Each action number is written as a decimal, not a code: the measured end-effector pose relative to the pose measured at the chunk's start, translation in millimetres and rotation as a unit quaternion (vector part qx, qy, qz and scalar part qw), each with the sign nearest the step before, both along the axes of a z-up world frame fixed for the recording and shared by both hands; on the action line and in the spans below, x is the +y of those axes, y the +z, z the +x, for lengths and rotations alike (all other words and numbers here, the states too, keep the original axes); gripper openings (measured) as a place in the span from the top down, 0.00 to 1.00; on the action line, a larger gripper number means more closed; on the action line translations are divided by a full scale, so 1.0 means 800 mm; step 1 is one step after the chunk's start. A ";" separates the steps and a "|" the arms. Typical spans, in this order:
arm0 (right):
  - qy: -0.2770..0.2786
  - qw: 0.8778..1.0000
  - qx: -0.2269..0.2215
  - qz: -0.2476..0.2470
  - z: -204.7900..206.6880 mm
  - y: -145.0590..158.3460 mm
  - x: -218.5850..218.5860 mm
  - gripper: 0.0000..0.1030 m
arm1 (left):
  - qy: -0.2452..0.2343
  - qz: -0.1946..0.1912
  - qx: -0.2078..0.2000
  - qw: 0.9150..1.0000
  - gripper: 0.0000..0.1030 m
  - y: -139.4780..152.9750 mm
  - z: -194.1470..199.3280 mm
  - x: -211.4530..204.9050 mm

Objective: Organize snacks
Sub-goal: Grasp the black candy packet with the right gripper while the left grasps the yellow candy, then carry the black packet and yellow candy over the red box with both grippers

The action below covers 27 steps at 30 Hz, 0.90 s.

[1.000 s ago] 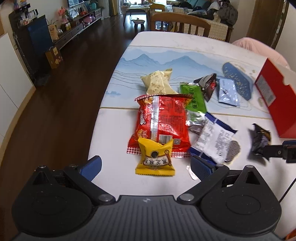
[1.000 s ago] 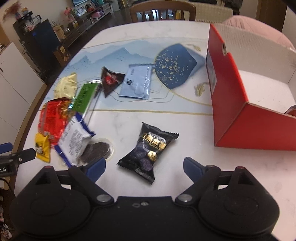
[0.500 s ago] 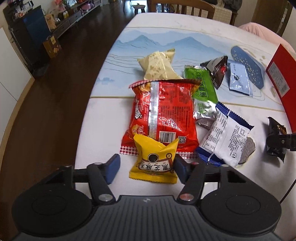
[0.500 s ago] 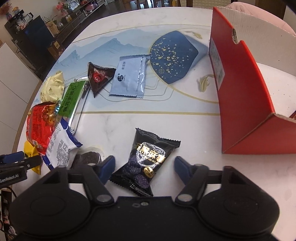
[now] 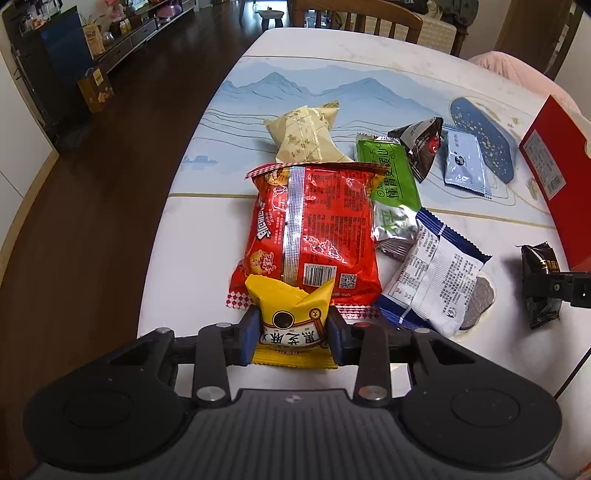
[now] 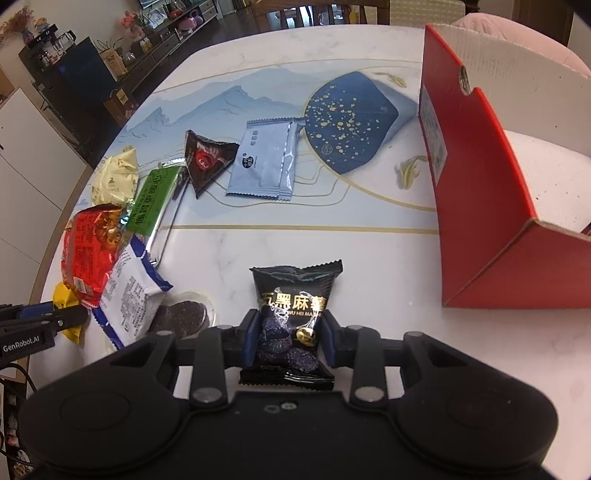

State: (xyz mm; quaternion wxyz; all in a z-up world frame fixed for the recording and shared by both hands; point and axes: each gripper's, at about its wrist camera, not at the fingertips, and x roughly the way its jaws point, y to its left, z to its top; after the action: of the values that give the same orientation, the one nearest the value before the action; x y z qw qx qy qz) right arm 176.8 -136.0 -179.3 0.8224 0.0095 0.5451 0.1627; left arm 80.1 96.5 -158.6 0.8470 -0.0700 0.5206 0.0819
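My left gripper is closing on a yellow snack packet at the near edge of the pile. Its blue pads press both sides and the wrapper puckers. The packet's top overlaps a large red snack bag. In the right wrist view my right gripper is closing on a black snack packet with gold lettering, pads against its sides, the packet lying on the table. An open red box with a white inside stands to the right of that gripper.
Beside the red bag lie a white-and-blue packet, a green packet, a cream packet, a black triangular packet and a pale blue sachet. The table edge drops to dark floor on the left. A wooden chair stands at the far end.
Both grippers went from wide open to closed. The left came forward around the yellow packet and squeezed it. The right closed on the black packet, which turned upright between the pads.
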 end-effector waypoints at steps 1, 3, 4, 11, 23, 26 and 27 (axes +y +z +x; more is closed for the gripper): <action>0.000 1.000 -0.003 0.001 -0.002 0.003 0.000 0.68 | 0.001 -0.002 -0.001 1.000 0.65 0.001 -0.002 0.001; 0.000 1.000 -0.009 0.003 -0.008 0.009 -0.001 0.68 | 0.000 -0.010 -0.006 1.000 0.66 0.005 -0.006 0.002; 0.000 1.000 -0.012 0.003 -0.011 0.012 -0.002 0.69 | 0.001 -0.013 -0.008 1.000 0.66 0.007 -0.009 0.002; 0.002 0.999 -0.040 0.004 -0.039 0.044 -0.010 0.69 | -0.006 -0.027 -0.024 0.999 0.66 0.038 -0.031 0.001; -0.010 0.994 -0.106 -0.007 -0.082 0.123 -0.034 0.69 | -0.058 -0.055 -0.065 0.995 0.66 0.112 -0.044 -0.025; -0.013 0.992 -0.126 -0.012 -0.087 0.146 -0.045 0.69 | -0.077 -0.055 -0.077 0.992 0.65 0.134 -0.040 -0.040; -0.014 0.991 -0.131 -0.013 -0.089 0.152 -0.050 0.69 | -0.084 -0.055 -0.080 0.992 0.65 0.140 -0.037 -0.046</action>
State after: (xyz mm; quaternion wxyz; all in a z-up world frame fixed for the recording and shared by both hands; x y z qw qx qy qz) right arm 105.7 -175.7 -57.3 0.8892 -0.0148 0.4341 0.1436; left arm 50.2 59.3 -46.2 0.8847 -0.0792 0.4588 -0.0240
